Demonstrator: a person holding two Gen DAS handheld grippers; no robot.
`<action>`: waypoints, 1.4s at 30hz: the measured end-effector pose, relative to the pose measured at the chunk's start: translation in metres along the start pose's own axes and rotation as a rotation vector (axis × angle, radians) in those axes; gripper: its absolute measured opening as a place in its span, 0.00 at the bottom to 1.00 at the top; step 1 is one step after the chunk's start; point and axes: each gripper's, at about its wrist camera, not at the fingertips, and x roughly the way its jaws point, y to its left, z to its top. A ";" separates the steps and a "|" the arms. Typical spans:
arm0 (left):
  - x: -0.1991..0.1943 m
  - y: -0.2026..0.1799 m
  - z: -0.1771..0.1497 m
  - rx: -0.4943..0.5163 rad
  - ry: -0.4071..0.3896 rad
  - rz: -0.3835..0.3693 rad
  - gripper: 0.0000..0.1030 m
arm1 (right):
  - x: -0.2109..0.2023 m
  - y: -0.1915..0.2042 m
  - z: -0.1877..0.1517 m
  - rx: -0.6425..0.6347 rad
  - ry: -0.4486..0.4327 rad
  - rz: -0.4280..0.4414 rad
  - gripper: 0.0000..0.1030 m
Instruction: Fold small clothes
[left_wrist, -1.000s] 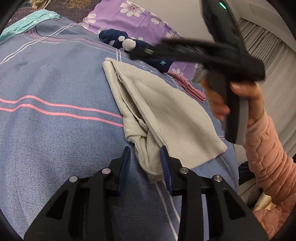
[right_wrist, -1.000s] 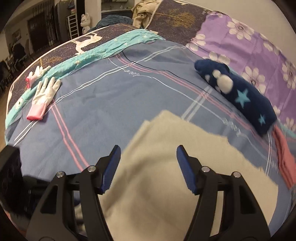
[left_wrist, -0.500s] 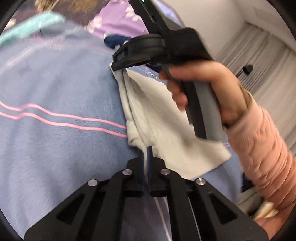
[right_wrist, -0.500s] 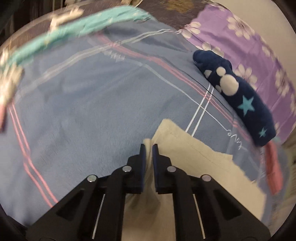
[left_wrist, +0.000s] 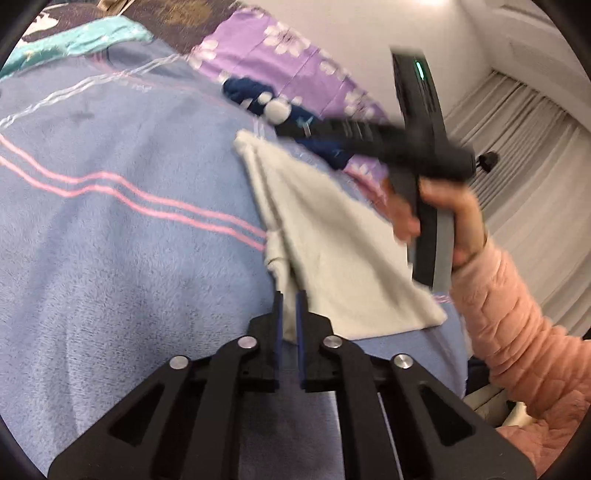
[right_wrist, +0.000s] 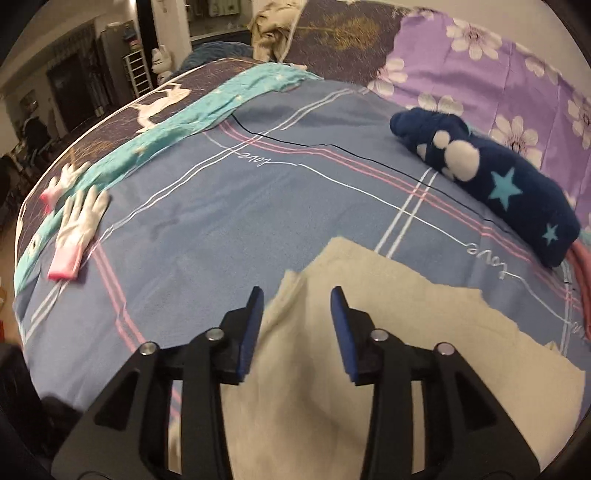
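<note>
A cream folded garment (left_wrist: 332, 236) lies on the blue striped bedspread (left_wrist: 110, 240). My left gripper (left_wrist: 290, 306) is shut on the garment's near left edge, with cloth between its jaws. In the right wrist view the same garment (right_wrist: 388, 354) spreads under my right gripper (right_wrist: 297, 310), which is open and empty just above the garment's far corner. The right gripper body and the hand that holds it also show in the left wrist view (left_wrist: 417, 155), above the garment's right side.
A navy star-patterned garment (right_wrist: 498, 184) lies at the back right by a purple floral pillow (right_wrist: 498, 74). A folded pink cloth (right_wrist: 580, 266) lies beside it. White gloves with pink cuffs (right_wrist: 77, 229) lie at the far left on a teal strip.
The right gripper was shut on the garment's far corner half a second ago and has let go and opened. The left gripper stays shut on the near edge.
</note>
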 end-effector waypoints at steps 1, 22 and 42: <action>-0.004 -0.003 -0.001 0.014 -0.013 -0.016 0.14 | -0.007 0.000 -0.010 -0.013 0.000 -0.002 0.45; -0.005 -0.013 -0.007 0.092 0.013 0.244 0.20 | -0.082 0.060 -0.163 -0.276 -0.144 -0.265 0.76; -0.017 0.008 -0.007 -0.001 -0.076 0.262 0.66 | -0.042 0.110 -0.174 -0.423 -0.082 -0.314 0.81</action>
